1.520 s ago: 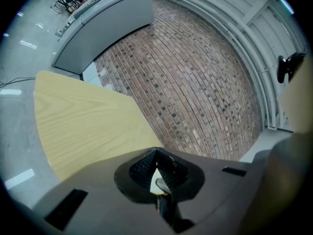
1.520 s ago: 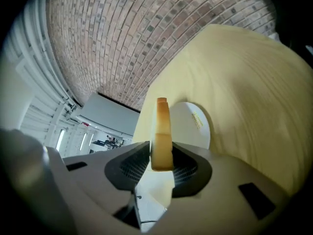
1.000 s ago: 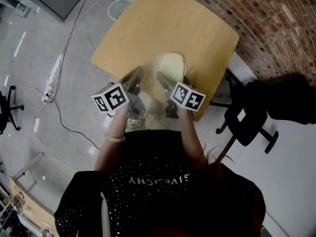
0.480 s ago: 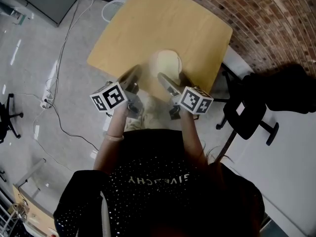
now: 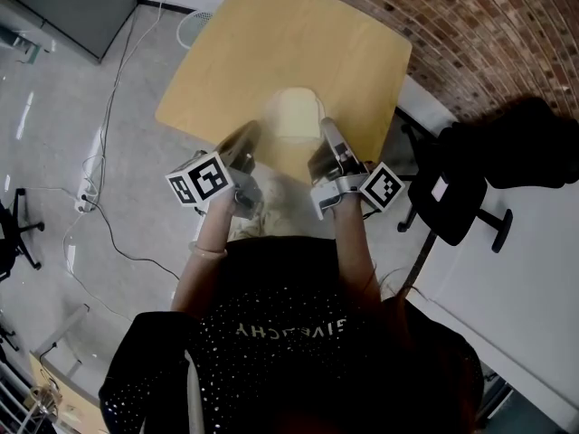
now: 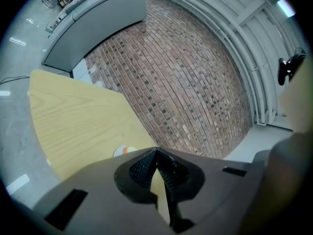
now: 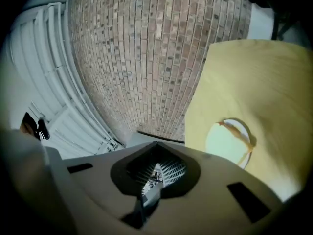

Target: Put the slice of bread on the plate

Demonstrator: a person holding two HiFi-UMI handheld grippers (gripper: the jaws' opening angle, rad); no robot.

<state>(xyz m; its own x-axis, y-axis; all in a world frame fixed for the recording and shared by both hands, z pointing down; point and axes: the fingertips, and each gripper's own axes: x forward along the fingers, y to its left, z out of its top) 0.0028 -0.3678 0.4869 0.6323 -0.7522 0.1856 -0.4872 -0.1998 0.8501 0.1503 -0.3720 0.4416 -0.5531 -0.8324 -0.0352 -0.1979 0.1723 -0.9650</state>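
Note:
A round plate [image 5: 294,114] sits near the front edge of the light wooden table [image 5: 271,52], with a pale slice of bread [image 5: 295,108] lying on it. In the right gripper view the plate [image 7: 229,143] shows a thin orange rim, off to the right of the jaws. A sliver of the plate [image 6: 124,151] peeks over the left gripper's body. My left gripper [image 5: 242,138] hovers just left of the plate, fingertips touching, nothing held. My right gripper [image 5: 327,132] is raised just right of the plate, jaws shut and empty, pointing level toward the brick wall.
A brick wall [image 5: 507,34] runs behind the table. A black office chair [image 5: 452,211] stands close on the right. On the grey floor to the left lie cables [image 5: 99,179], with a white wire basket [image 5: 194,25] and a dark cabinet [image 5: 63,7] beyond.
My right gripper has lifted and rolled, so its marker cube has swung out to the right. The left gripper has hardly shifted.

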